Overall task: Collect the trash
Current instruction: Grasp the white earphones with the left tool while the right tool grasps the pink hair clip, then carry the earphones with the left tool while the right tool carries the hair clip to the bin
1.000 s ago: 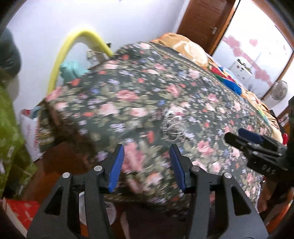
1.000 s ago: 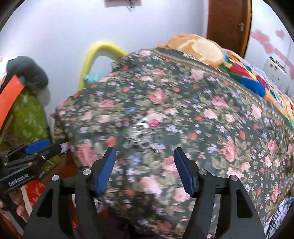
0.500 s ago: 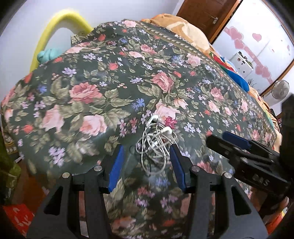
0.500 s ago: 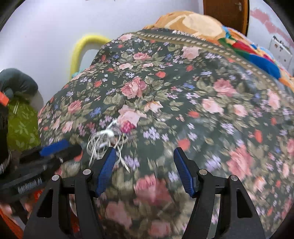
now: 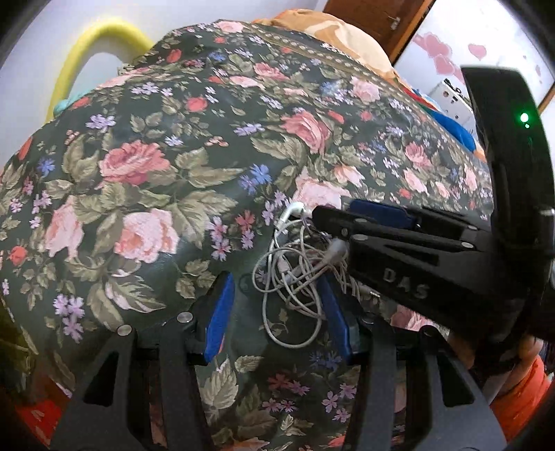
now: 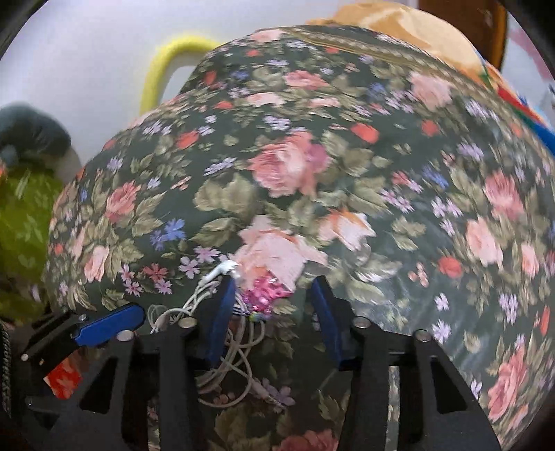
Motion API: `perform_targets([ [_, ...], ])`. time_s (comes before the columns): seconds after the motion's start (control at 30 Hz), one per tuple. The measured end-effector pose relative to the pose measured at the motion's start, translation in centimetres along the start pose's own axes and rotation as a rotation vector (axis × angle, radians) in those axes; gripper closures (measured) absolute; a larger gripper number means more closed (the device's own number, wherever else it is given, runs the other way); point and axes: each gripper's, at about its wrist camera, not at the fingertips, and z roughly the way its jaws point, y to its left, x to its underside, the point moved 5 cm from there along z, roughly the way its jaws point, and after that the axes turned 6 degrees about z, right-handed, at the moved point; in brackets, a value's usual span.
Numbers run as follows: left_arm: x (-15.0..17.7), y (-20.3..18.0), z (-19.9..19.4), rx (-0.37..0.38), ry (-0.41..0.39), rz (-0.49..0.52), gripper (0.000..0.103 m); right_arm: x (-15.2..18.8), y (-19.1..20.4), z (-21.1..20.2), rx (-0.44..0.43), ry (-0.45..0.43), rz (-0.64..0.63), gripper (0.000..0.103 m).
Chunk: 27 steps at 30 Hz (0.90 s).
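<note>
A tangle of white earphone cable point(image 5: 295, 274) lies on the dark floral bedspread point(image 5: 173, 156). My left gripper point(image 5: 275, 308) is open, its blue pads on either side of the cable's near loops. My right gripper point(image 6: 274, 308) is open over the same spot, seen from the side in the left wrist view point(image 5: 347, 222). In the right wrist view a small shiny pink wrapper point(image 6: 265, 295) lies between my open jaws, next to the cable point(image 6: 225, 333). The left gripper point(image 6: 104, 324) shows at the lower left there.
A yellow padded hoop point(image 5: 100, 38) stands against the white wall behind the bed. An orange pillow point(image 6: 416, 31) and colourful bedding lie at the far end. A green patterned cloth point(image 6: 24, 215) is at the left, and a wooden door point(image 5: 374, 17) is beyond.
Both grippers have moved closer to the earphone tangle. The right gripper has swung over the cable and now frames the pink wrapper. Both stay open.
</note>
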Motion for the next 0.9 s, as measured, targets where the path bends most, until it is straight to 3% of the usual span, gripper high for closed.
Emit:
perform_targets([
  [0.17,0.0,-0.8,0.6,-0.042,0.007,0.04,0.053,0.6,-1.5,-1.0,-0.005,0.0,0.028,0.076],
  [0.23,-0.1,-1.0,0.9,-0.061,0.004,0.046,0.059,0.5,-2.9,-1.3,0.024,-0.012,0.064,0.076],
  [0.3,-0.1,-1.2,1.2,-0.096,0.004,0.062,0.072,0.4,-4.8,-1.9,0.056,-0.027,0.114,0.076],
  [0.47,-0.3,-1.4,1.1,-0.087,0.006,0.063,0.095,1.2,-8.2,-4.3,0.093,-0.047,0.202,0.076],
  [0.63,-0.2,-1.1,-0.3,-0.07,0.011,0.029,0.096,2.0,-8.6,-7.3,0.103,-0.076,0.212,0.076],
  [0.9,-0.6,-0.8,-7.4,-0.078,-0.087,0.016,0.096,2.1,-5.2,-11.4,0.077,-0.122,0.163,0.076],
])
